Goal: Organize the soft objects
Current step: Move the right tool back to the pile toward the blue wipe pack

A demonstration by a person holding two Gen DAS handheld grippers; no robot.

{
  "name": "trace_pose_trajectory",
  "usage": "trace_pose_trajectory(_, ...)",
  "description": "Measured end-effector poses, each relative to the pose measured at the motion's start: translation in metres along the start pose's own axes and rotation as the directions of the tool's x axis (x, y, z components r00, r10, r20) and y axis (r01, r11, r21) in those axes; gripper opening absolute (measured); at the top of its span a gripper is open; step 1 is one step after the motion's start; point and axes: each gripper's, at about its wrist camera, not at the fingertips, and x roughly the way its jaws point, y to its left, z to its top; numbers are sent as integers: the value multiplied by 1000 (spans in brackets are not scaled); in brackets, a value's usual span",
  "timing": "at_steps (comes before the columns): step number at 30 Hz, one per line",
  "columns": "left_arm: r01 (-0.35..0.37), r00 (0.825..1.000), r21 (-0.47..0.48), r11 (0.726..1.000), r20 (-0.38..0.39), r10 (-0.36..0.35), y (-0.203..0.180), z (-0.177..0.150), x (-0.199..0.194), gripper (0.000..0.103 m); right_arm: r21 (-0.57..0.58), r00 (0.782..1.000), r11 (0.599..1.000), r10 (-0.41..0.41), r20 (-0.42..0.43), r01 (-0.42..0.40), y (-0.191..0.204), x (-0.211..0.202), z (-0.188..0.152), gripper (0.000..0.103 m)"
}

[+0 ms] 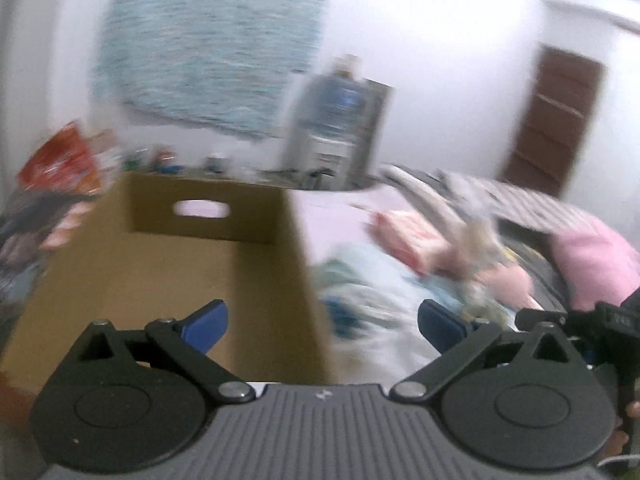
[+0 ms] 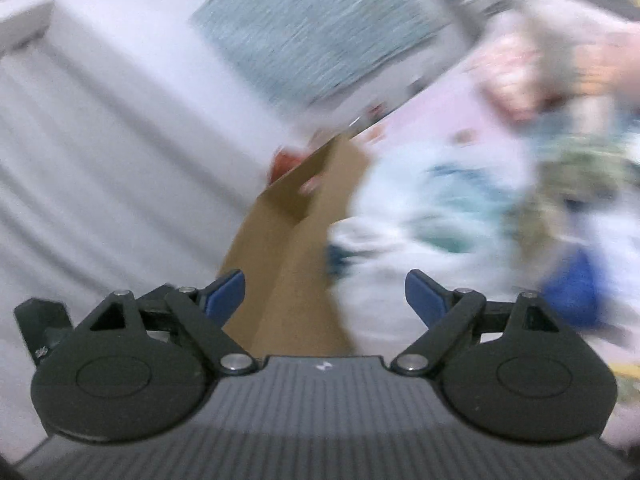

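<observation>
Your left wrist camera is looking forward and slightly downward, close over the open cardboard box (image 1: 168,264), toward the far wall. Your right wrist camera is sitting tilted, facing that box (image 2: 296,240) from its outer side. Both blurred views are sharing the box and the pile of soft objects (image 1: 372,280) beside it.

**Browns, pinks and blues across a blurred bed**

The open brown cardboard box (image 1: 168,264) is plain tan inside and out. Beside it the soft bedsheet (image 1: 332,220) is pale pink. A heap of soft cloth items (image 1: 360,288) shows white with teal and dark blue patches; a pink soft bundle (image 1: 408,236) lies further back. On the white wall hangs a streaky blue-grey rectangular cloth (image 1: 216,44). The panelled door (image 1: 556,120) is dark brown. A person's sleeve (image 1: 596,264) is pink. Both grippers' finger pads (image 2: 424,292) are blue on black arms.
</observation>
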Motion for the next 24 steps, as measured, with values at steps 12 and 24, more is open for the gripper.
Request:
trace_pose_trajectory(12, 341, 927, 126, 932, -207, -311, -118, -19, 65, 103, 115, 948, 968, -244, 204, 224, -96, -95, -23, 87)
trace_pose_trajectory(24, 342, 906, 253, 905, -345, -246, -182, -56, 140, 98, 163, 964, 960, -248, 101, 230, -158, -66, 0, 62)
